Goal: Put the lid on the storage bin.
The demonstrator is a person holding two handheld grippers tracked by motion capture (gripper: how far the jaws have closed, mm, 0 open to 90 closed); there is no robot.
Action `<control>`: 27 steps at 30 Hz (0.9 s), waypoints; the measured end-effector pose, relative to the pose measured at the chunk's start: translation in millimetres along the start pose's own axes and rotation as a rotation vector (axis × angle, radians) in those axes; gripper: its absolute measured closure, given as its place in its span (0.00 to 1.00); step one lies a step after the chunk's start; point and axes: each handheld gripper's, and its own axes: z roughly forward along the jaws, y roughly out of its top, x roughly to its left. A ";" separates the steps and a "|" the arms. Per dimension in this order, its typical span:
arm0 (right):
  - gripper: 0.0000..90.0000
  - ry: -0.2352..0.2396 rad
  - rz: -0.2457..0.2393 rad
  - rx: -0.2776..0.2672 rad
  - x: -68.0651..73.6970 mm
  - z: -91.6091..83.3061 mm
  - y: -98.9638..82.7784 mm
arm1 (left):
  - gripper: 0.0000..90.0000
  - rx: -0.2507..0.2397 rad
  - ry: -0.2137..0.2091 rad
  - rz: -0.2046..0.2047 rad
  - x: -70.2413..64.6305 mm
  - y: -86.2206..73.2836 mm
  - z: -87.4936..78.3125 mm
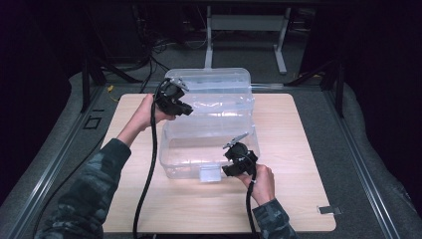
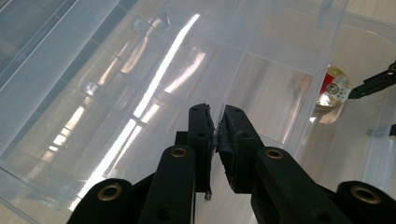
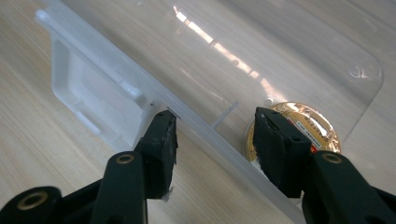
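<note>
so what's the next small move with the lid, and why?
Probably keep swinging the lid back with the left hand-held gripper, while the right one steadies the bin. The left jaws are pinched shut on the lid's clear edge, and the lid stands raised behind the bin. The right jaws straddle the near rim, open, beside the latch. A gold-topped disc lies inside.

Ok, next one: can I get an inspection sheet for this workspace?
Surface: wooden table, carrying the box.
Job's things: clear box, its lid raised at the back; round gold item inside.
Clutter: small grey piece near the table's right front corner.
Grippers: left gripper shut on the lid's edge; right gripper open, jaws astride the box's front rim.
Cables: a black cable trails from each gripper.
Surroundings: metal stand behind the table; dark beyond.
</note>
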 end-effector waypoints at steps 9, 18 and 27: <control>0.54 -0.014 0.005 -0.001 1.1 1.4 1.6 | 0.91 -0.052 -0.006 -0.010 -6.8 -9.3 -3.5; 0.54 -0.016 0.013 -0.002 -0.2 4.0 5.4 | 0.91 -0.058 0.010 -0.001 -9.6 -10.4 -3.6; 0.54 -0.028 0.019 -0.004 -0.3 6.7 9.5 | 0.91 -0.046 0.028 0.020 -14.0 -11.6 -4.0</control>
